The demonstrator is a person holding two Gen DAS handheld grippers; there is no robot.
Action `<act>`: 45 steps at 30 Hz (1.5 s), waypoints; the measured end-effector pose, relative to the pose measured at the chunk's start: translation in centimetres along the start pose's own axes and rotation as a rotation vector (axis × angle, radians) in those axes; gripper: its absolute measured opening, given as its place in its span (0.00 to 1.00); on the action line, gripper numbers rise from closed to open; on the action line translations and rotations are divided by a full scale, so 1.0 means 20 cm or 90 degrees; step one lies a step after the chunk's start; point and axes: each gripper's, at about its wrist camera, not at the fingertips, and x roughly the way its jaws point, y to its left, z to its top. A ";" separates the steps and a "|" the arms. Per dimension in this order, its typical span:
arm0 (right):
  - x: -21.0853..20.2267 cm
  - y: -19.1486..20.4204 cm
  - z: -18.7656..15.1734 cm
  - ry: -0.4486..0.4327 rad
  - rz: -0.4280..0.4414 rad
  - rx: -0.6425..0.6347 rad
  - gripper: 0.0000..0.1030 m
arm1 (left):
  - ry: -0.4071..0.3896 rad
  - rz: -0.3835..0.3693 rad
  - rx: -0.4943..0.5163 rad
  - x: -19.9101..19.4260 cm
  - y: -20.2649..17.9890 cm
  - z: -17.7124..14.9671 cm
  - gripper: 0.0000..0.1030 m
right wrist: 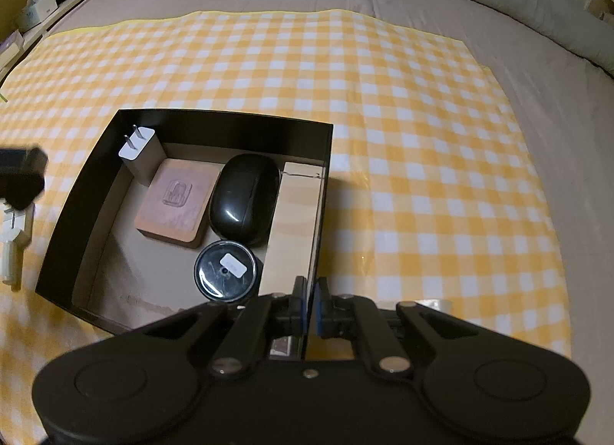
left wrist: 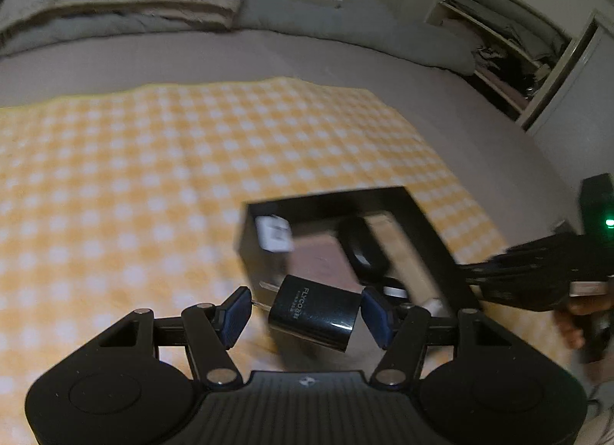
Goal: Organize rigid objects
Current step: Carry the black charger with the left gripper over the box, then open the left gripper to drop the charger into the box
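Left gripper [left wrist: 305, 310] clamps black charger [left wrist: 316, 312] by its ends, prongs toward the left pad, lifted just beside black box [right wrist: 215, 116] on checkered cloth [right wrist: 422, 138]. Right gripper [right wrist: 310, 303] pinches the box's right wall, jaws nearly closed. Inside: white charger [right wrist: 140, 155], pink block [right wrist: 176, 201], black mouse [right wrist: 243, 197], round tin [right wrist: 225, 270], wooden block [right wrist: 295, 222].
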 end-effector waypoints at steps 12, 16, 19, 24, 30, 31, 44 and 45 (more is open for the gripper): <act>-0.01 0.00 0.00 0.001 -0.002 -0.002 0.04 | 0.071 0.023 0.178 0.13 -0.30 -0.05 0.61; 0.00 0.00 0.00 0.001 -0.002 -0.005 0.04 | 0.096 0.050 0.264 0.16 -0.31 -0.07 0.61; 0.00 0.00 0.00 0.002 -0.002 -0.004 0.04 | 0.102 0.055 0.297 0.16 -0.30 -0.07 0.61; 0.00 0.00 0.01 0.003 -0.006 -0.007 0.04 | 0.115 0.050 0.338 0.15 -0.31 -0.07 0.62; 0.00 0.01 0.01 0.003 -0.007 -0.007 0.05 | 0.115 0.048 0.366 0.13 -0.29 -0.08 0.64; 0.00 0.01 0.01 0.004 -0.006 -0.008 0.05 | 0.115 0.047 0.365 0.13 -0.29 -0.08 0.65; 0.01 0.00 0.01 0.009 -0.006 0.004 0.04 | 0.107 0.027 0.350 0.09 -0.31 -0.08 0.75; 0.01 0.00 0.02 0.009 -0.006 0.006 0.04 | 0.105 0.025 0.352 0.08 -0.31 -0.08 0.77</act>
